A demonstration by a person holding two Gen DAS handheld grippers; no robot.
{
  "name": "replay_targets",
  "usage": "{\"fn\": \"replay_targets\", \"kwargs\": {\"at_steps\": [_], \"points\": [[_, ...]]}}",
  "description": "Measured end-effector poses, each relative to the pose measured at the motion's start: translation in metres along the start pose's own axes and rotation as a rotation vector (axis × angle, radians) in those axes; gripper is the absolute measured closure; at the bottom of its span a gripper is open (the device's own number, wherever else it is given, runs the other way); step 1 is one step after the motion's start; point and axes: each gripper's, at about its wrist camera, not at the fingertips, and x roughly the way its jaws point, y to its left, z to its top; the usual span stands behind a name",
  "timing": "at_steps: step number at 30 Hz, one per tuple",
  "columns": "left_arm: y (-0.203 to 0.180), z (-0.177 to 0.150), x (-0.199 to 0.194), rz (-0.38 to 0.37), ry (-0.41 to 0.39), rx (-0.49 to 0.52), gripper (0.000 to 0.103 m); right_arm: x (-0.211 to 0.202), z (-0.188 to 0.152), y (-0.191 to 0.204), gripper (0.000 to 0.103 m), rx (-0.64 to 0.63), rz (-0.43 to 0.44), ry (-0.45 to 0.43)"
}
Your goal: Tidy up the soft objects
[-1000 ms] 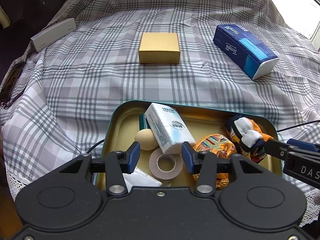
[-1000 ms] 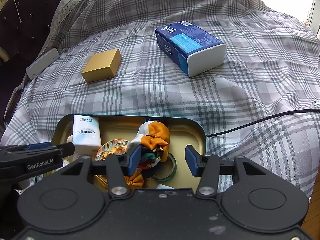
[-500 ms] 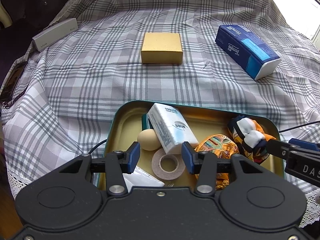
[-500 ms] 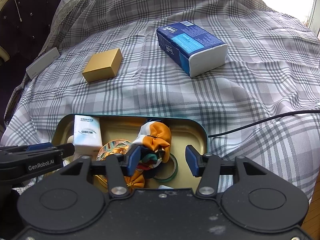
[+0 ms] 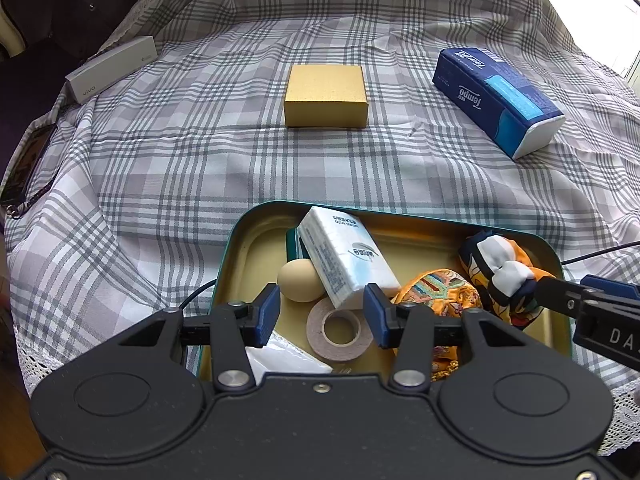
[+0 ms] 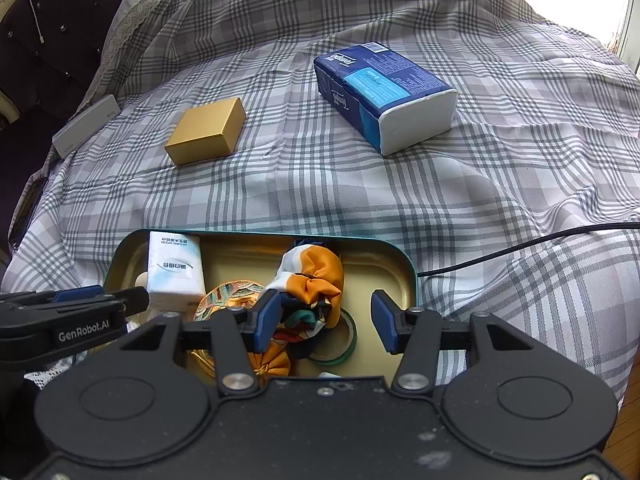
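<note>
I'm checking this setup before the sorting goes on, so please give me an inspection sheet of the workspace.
Surface: grey plaid cloth, wrinkled, lace at the edge.
Job's things: green tin tray holds a white tissue pack, an orange scarf, a patterned pouch; blue tissue pack lies on the cloth.
Clutter: in the tray, a beige egg-shaped thing, a tape roll, a green ring; on the cloth, a gold box, a white box.
Grippers: left gripper and right gripper open above the tray, holding nothing.
Cables: black cable right of the tray.
Surroundings: dark tufted furniture far left.
</note>
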Motion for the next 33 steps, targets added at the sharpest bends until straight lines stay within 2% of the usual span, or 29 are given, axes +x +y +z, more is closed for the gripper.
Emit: {"fn": "replay_targets", "kwargs": {"at_steps": [33], "points": [[-0.0002, -0.002, -0.0014, 0.003, 0.001, 0.002, 0.055, 0.0017, -0.0015, 0.001, 0.053, -0.001, 0.002, 0.006]]}}
